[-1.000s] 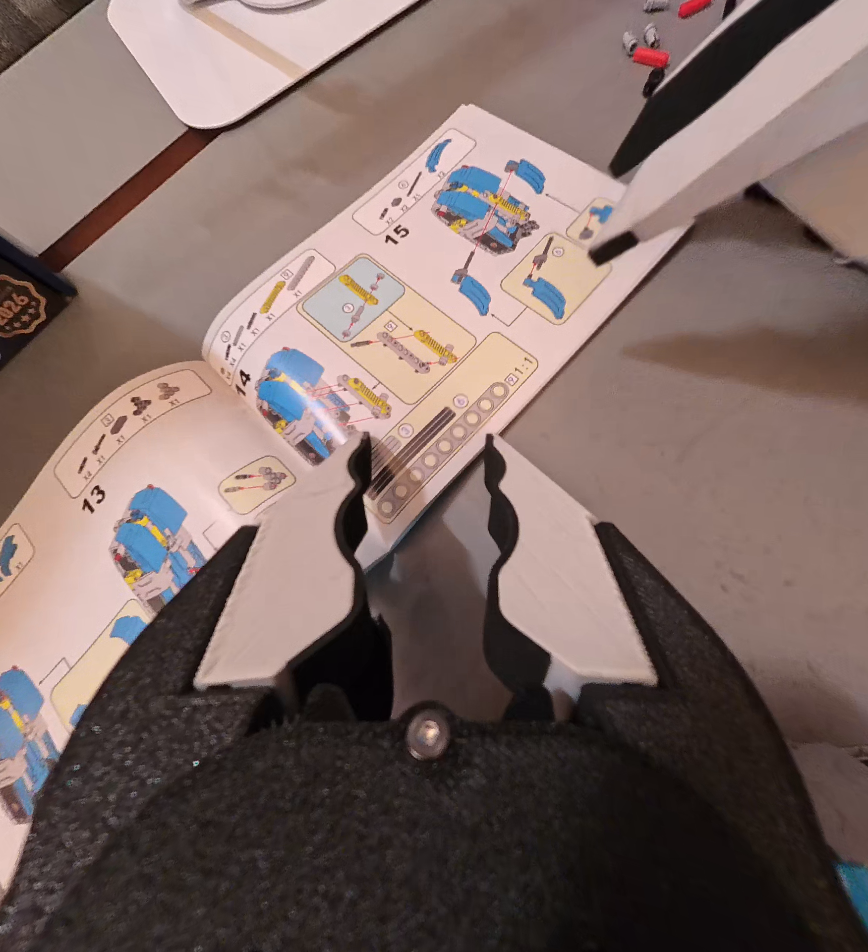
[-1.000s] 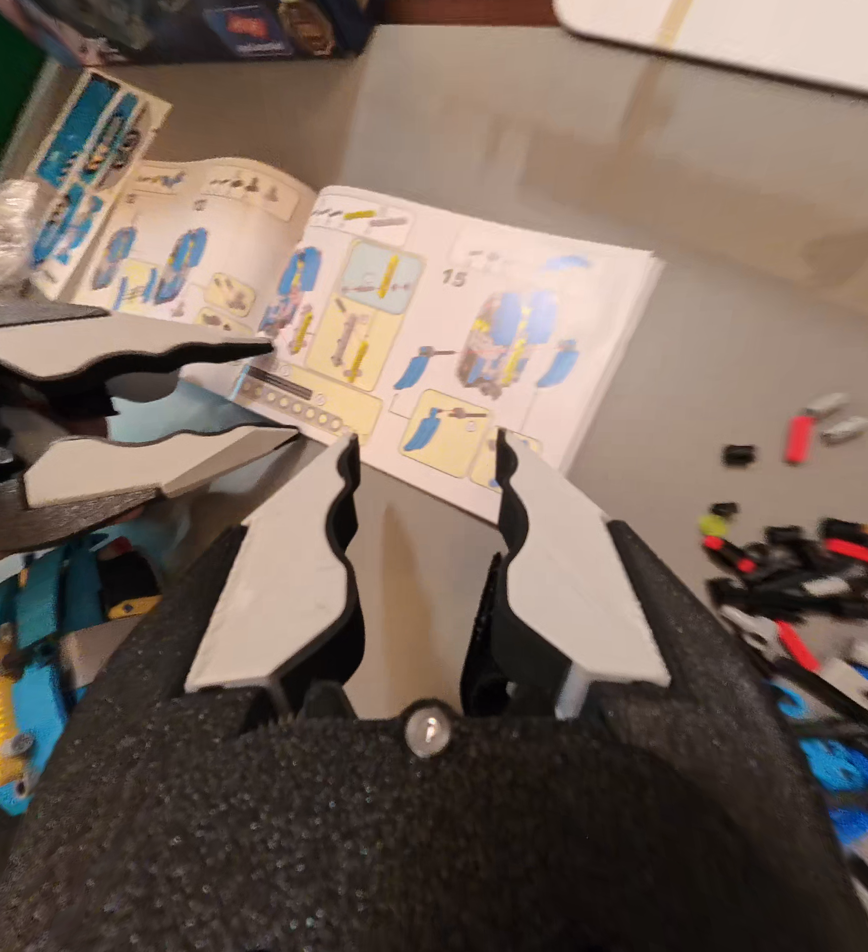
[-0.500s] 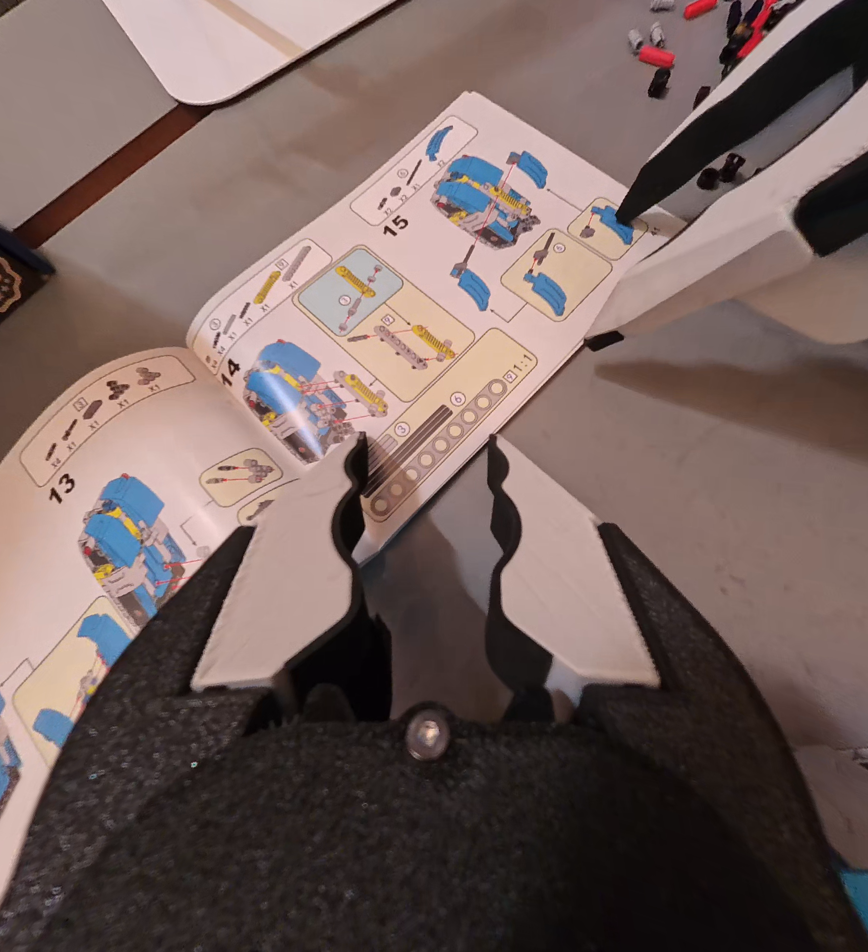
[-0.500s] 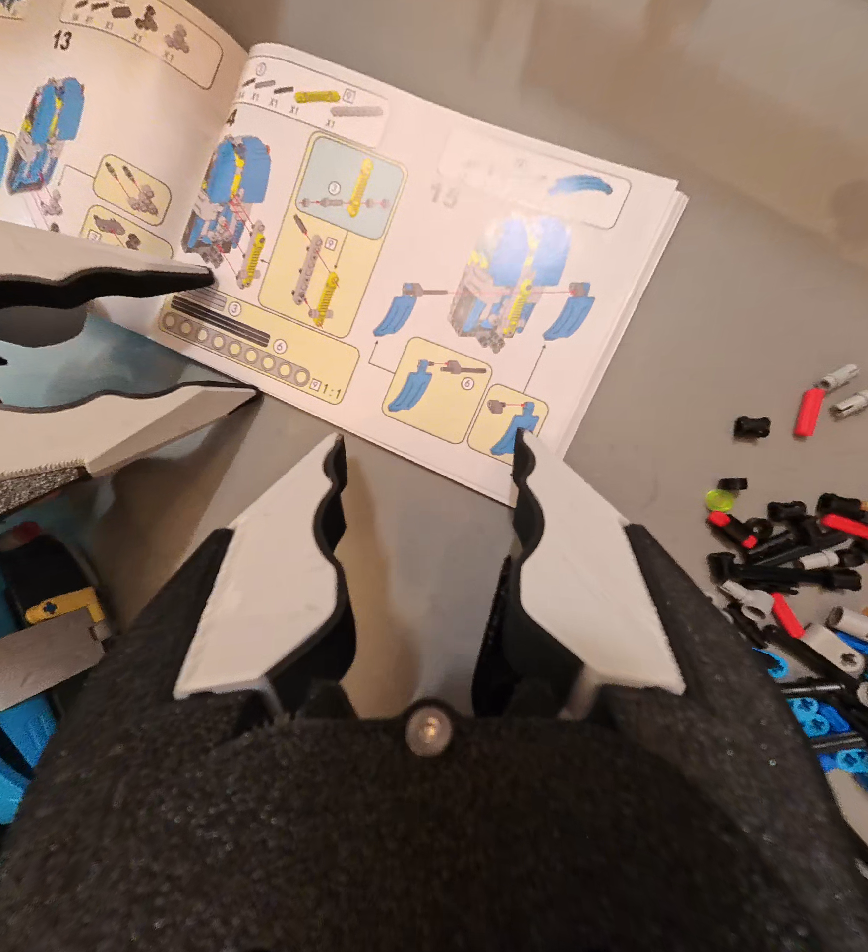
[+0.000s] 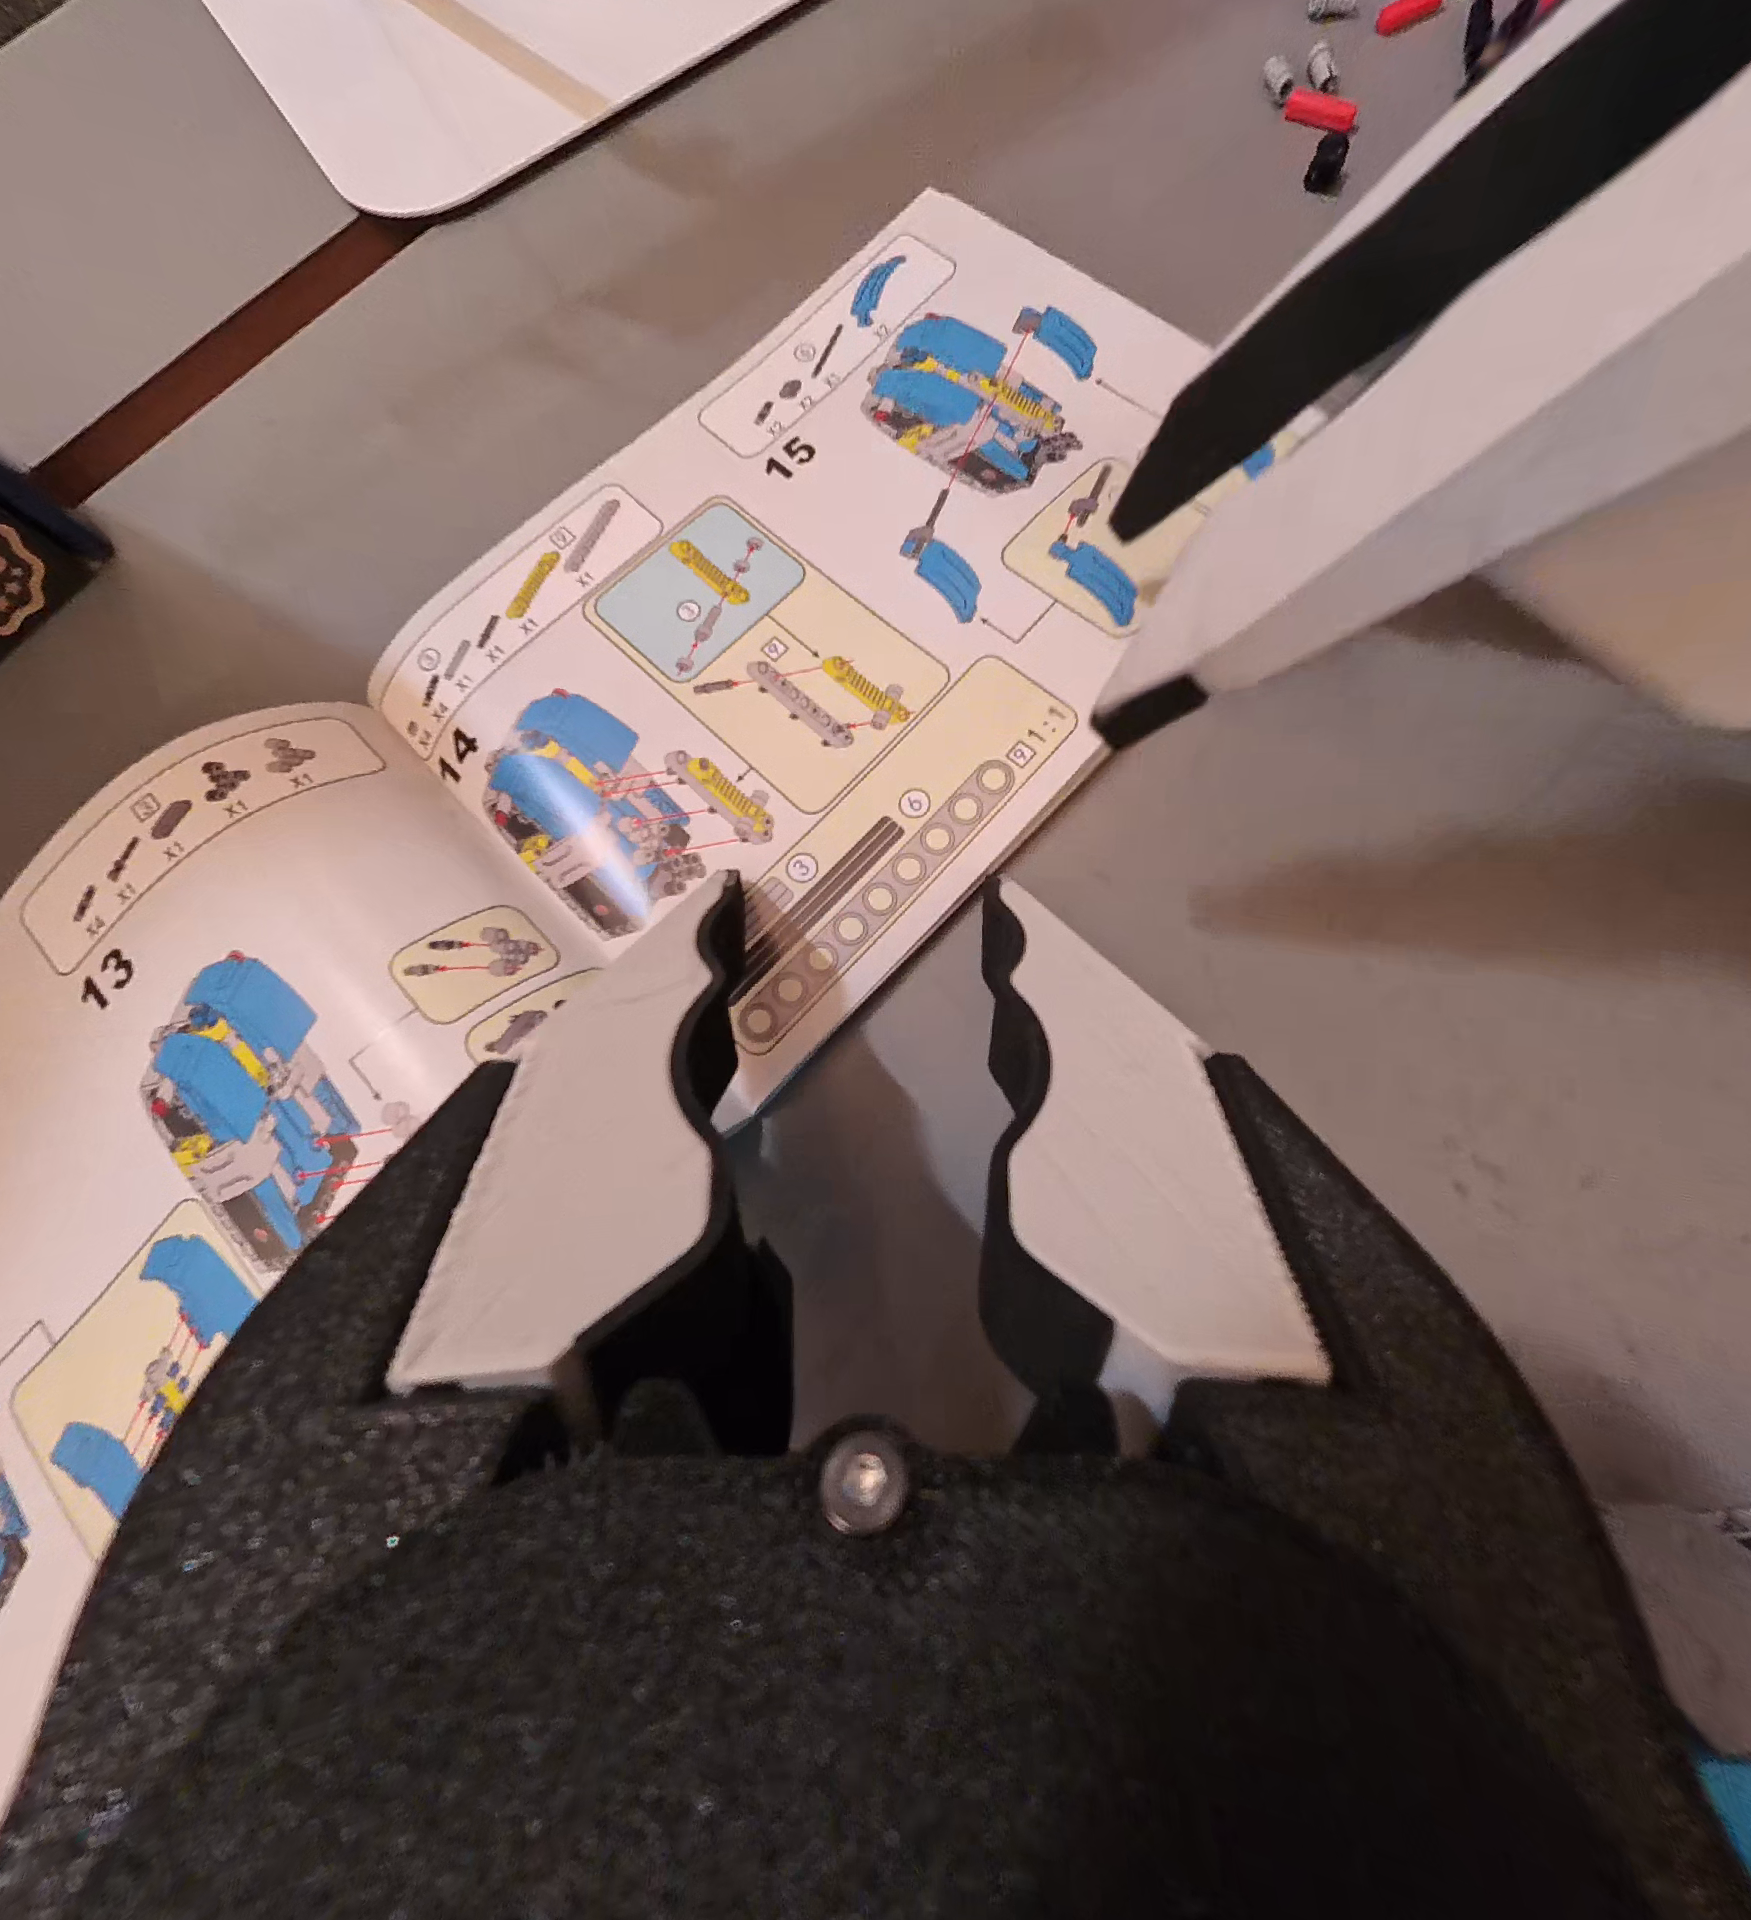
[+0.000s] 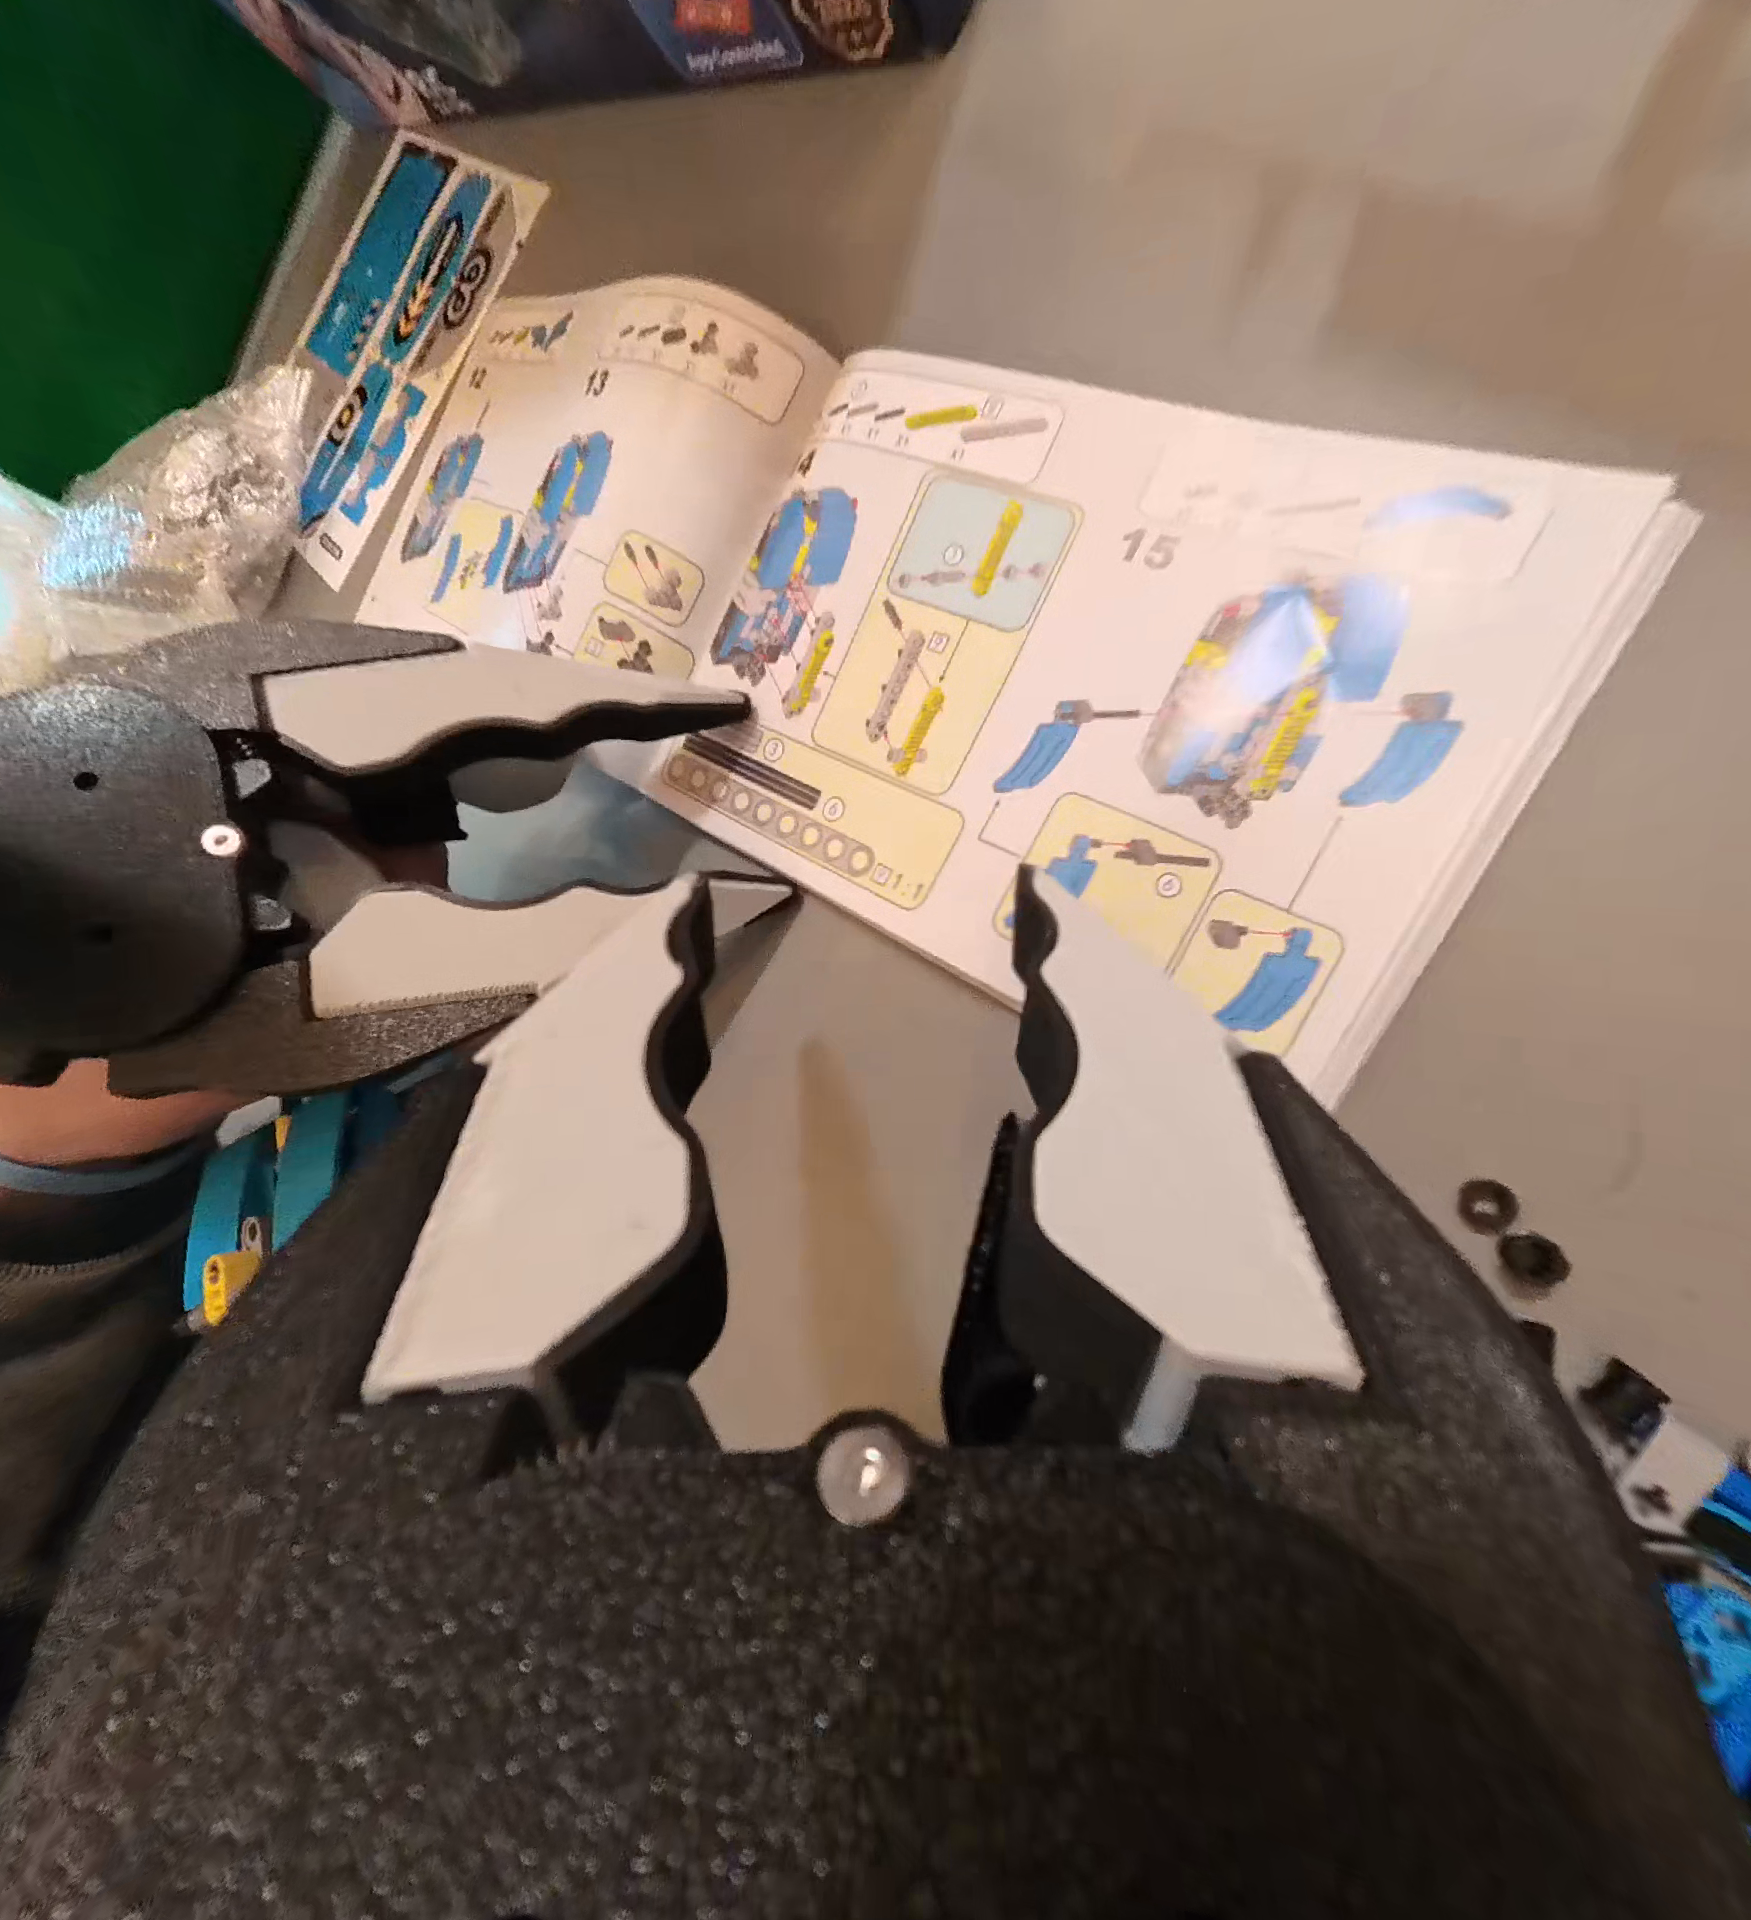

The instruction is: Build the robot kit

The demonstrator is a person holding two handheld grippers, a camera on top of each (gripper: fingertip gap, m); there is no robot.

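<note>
An open instruction booklet (image 5: 642, 675) lies on the grey table, showing pictures of a blue model. My left gripper (image 5: 860, 894) is open and empty; its left fingertip is over the booklet's near edge and its right one over bare table. My right gripper (image 6: 860, 883) is open and empty at the near edge of the booklet (image 6: 1058, 623). In the left wrist view the right gripper (image 5: 1125, 623) reaches over the right page's near corner. In the right wrist view the left gripper (image 6: 762, 800) is just to the left, open. Whether either touches the paper, I cannot tell.
Loose small building pieces (image 6: 1733, 1507) lie right of the booklet. A partly built blue model (image 6: 258, 1195) sits under the left gripper. A sticker sheet (image 6: 414, 312), a crumpled clear bag (image 6: 175, 509) and a dark box (image 6: 642, 42) lie beyond. A white board (image 5: 497, 83) lies far back. Spacing between my two grippers at the tips: around 6 centimetres.
The right gripper has drawn back and tilted up, so its view now takes in the whole booklet. The left gripper has shifted only a little. Both stay open.
</note>
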